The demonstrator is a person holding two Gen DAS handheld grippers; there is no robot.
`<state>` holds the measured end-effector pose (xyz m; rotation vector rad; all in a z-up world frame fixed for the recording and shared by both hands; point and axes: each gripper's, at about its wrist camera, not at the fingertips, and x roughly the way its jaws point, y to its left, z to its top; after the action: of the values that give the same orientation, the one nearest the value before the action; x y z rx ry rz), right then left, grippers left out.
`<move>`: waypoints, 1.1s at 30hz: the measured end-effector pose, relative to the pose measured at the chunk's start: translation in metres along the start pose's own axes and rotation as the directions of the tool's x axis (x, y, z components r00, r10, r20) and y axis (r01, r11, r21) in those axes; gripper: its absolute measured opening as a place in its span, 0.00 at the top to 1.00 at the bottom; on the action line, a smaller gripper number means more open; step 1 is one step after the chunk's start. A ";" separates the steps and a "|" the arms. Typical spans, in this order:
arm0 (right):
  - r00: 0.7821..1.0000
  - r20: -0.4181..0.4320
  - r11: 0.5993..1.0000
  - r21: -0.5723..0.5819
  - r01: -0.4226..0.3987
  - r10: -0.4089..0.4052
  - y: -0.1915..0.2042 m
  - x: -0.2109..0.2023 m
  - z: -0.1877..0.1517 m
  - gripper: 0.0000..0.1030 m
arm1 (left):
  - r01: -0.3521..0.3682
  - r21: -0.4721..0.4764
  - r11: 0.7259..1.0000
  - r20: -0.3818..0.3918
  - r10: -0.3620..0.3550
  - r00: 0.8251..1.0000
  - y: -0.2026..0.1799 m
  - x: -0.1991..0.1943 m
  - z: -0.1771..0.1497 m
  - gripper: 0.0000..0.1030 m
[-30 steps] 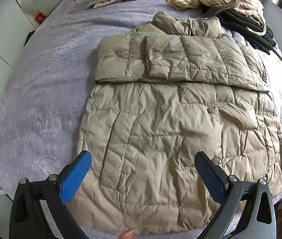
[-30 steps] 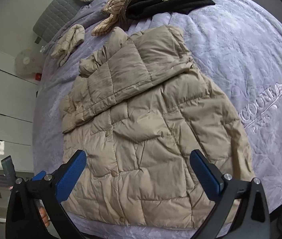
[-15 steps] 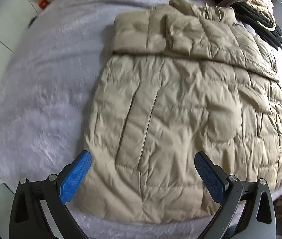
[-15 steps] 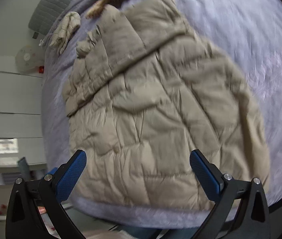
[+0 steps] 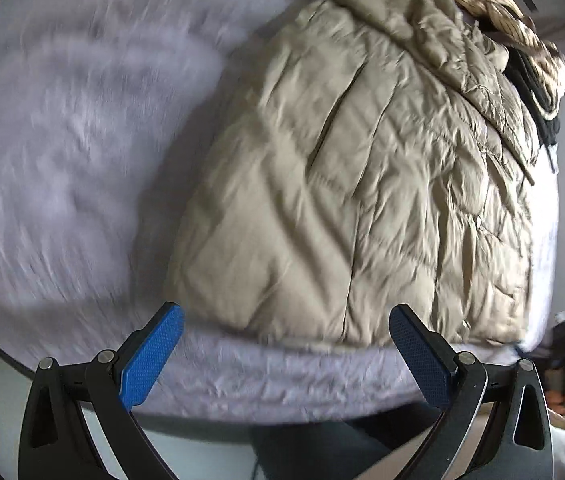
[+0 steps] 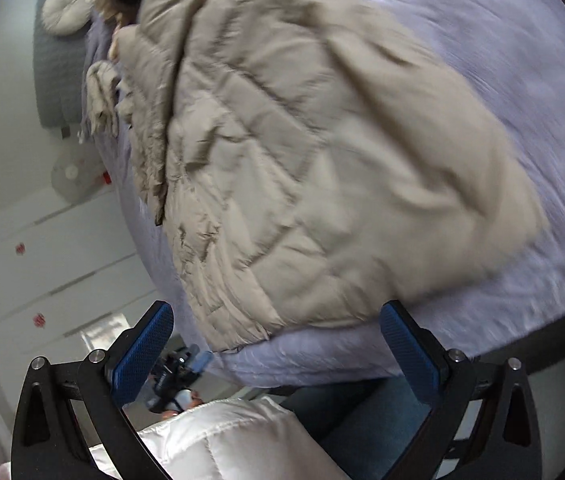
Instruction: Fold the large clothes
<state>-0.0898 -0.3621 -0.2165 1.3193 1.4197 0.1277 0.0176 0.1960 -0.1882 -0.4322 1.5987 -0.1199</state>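
On the bed (image 5: pixel 62 128), covered in a lavender plush spread, the beige puffer coat (image 5: pixel 354 184) lies flat with its hem just short of the bed's near edge. Its upper part is folded down across the body, at the end of the coat farthest from that edge. Beyond the coat's collar a striped tan garment (image 5: pixel 494 12) and a black garment (image 5: pixel 538 92) lie heaped together, touching the coat's top end. Off the coat's hem, the left gripper (image 5: pixel 286 354) hovers at the bed's edge with its jaws spread wide and nothing between the blue pads (image 5: pixel 150 356). The right gripper (image 6: pixel 276 352) hangs off the hem as well, jaws likewise wide and empty, near the coat's lower corner. From the right wrist view, a round white cushion (image 6: pixel 64 8) sits beyond the coat's collar against a grey headboard (image 6: pixel 56 80), and a smaller beige quilted garment (image 6: pixel 100 96) lies beside the coat's upper end. Both views are motion-blurred.
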 end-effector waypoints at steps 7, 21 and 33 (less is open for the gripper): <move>0.999 0.040 0.996 0.091 -0.006 0.002 -0.033 0.008 0.002 0.00 | 0.118 -0.145 0.982 -0.074 -0.129 0.989 0.023 0.033 -0.014 0.00; 0.989 0.107 0.989 0.094 -0.116 0.106 -0.027 0.018 0.015 0.00 | 0.237 -0.112 0.965 -0.031 -0.242 0.970 -0.011 0.037 0.013 0.00; 0.988 0.100 0.982 0.136 -0.131 0.118 -0.024 0.032 0.025 0.67 | 0.214 -0.145 0.966 -0.033 -0.221 0.975 -0.017 0.048 0.021 0.89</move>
<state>-0.0778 -0.3612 -0.2623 1.5130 1.2875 0.0487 0.0413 0.1677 -0.2293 -0.7199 1.6099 -0.1863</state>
